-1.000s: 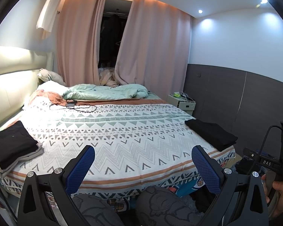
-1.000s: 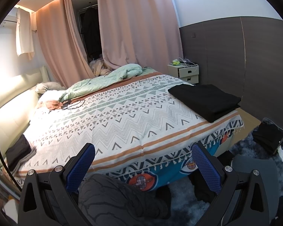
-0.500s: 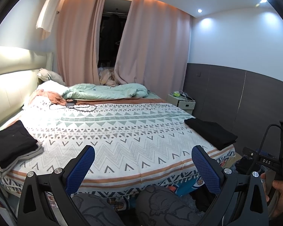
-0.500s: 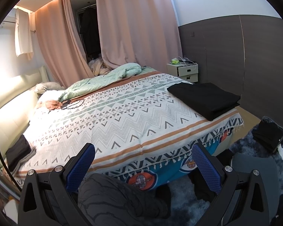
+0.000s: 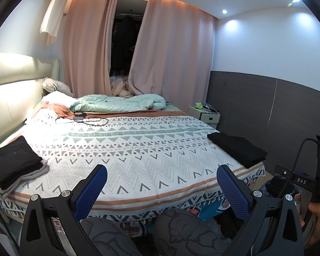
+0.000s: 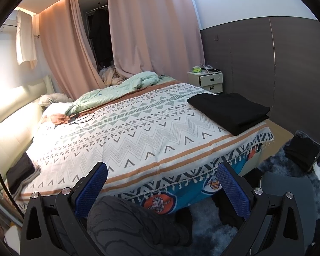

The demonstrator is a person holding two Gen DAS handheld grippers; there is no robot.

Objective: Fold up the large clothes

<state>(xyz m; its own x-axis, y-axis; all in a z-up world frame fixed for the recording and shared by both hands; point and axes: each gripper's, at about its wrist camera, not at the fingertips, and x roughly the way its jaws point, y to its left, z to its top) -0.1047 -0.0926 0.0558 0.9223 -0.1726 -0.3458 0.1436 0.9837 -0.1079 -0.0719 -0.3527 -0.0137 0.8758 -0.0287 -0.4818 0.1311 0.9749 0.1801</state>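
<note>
I am holding both grippers over my knees, facing the bed (image 5: 138,149). Left gripper (image 5: 160,183) and right gripper (image 6: 160,181) are gaping wide, gripping nothing. Folded black clothes (image 6: 230,111) are lying on the bed's right corner; another stack (image 5: 15,162) is sitting far left.

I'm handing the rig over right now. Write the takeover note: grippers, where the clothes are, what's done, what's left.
Left gripper: open, empty, held off the near bed edge.
Right gripper: open, empty, same.
Folded black garment lies on the bed's right corner; folded dark stack on the left corner.
Patterned bedspread between them holds nothing to fold.
Left: dark clothes on the floor rug may be next; cannot confirm.
</note>
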